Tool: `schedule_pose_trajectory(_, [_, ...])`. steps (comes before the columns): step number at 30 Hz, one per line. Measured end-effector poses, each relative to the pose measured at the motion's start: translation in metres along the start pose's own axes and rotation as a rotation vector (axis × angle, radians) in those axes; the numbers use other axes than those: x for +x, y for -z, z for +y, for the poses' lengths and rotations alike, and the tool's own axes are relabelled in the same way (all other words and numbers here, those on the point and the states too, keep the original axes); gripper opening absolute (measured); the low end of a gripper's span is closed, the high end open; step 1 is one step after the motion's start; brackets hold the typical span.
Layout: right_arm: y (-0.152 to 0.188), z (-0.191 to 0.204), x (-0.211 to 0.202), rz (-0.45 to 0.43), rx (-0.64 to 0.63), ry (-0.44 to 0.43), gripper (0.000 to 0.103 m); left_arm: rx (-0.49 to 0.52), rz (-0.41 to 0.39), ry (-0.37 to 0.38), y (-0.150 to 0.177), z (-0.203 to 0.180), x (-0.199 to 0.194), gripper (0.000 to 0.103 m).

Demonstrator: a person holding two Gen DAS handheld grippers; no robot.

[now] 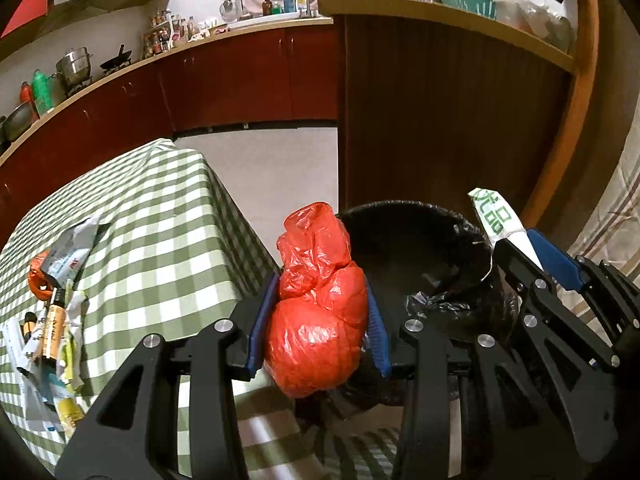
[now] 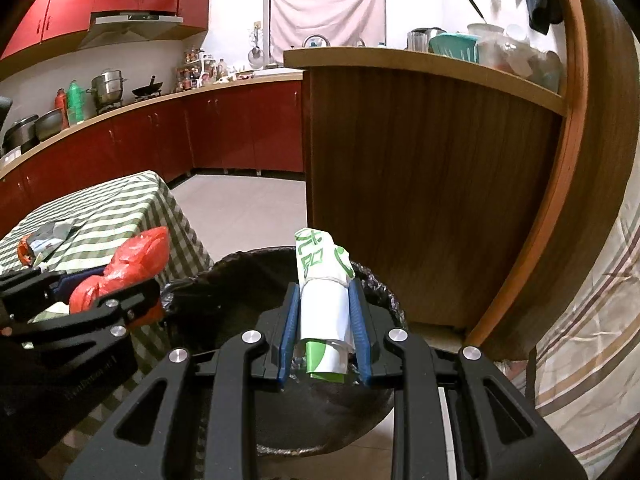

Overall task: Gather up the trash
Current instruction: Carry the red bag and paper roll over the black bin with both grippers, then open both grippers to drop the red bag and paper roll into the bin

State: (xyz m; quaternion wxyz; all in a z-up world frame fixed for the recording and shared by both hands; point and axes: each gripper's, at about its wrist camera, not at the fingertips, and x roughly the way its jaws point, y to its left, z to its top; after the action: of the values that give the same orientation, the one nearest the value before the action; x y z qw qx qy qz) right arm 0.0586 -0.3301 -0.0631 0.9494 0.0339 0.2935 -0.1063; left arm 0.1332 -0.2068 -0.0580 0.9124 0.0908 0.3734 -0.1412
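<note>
From the left wrist, the left gripper [image 1: 320, 312] is clamping a crumpled red plastic bag [image 1: 316, 320] at the near rim of the black-lined trash bin [image 1: 400, 240], with more litter [image 1: 52, 320] lying on the checked tablecloth [image 1: 160, 220].

From the right wrist, the right gripper [image 2: 325, 324] is squeezing a white-and-green paper cup [image 2: 323, 304] above the bin [image 2: 240, 280].

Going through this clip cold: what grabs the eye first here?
The red plastic bag clamped in the left gripper, at the rim of the black-lined trash bin. Next, the white-and-green wrapper pinched in the right gripper above the same bin. More trash lies on the green checked tablecloth to the left.
</note>
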Motion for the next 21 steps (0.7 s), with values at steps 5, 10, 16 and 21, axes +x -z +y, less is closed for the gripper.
schedule_pose_trajectory(5, [0.001,-0.003,0.013,0.023,0.002,0.001,0.03,-0.018,0.041,0.029,-0.001,-0.009,0.009,0.045])
schedule_pose_trajectory(10, [0.001,-0.007,0.02,0.039,0.009,0.017,0.037,-0.022,0.035,0.021,-0.004,-0.012,0.009,0.057])
schedule_pose_trajectory(16, [0.001,-0.01,0.012,0.036,0.032,0.028,0.041,-0.055,0.027,0.009,-0.002,0.0,-0.001,0.06])
schedule_pose_trajectory(21, [0.0,-0.002,0.001,0.035,0.031,0.011,0.047,-0.061,0.003,-0.012,0.0,0.016,-0.019,0.062])
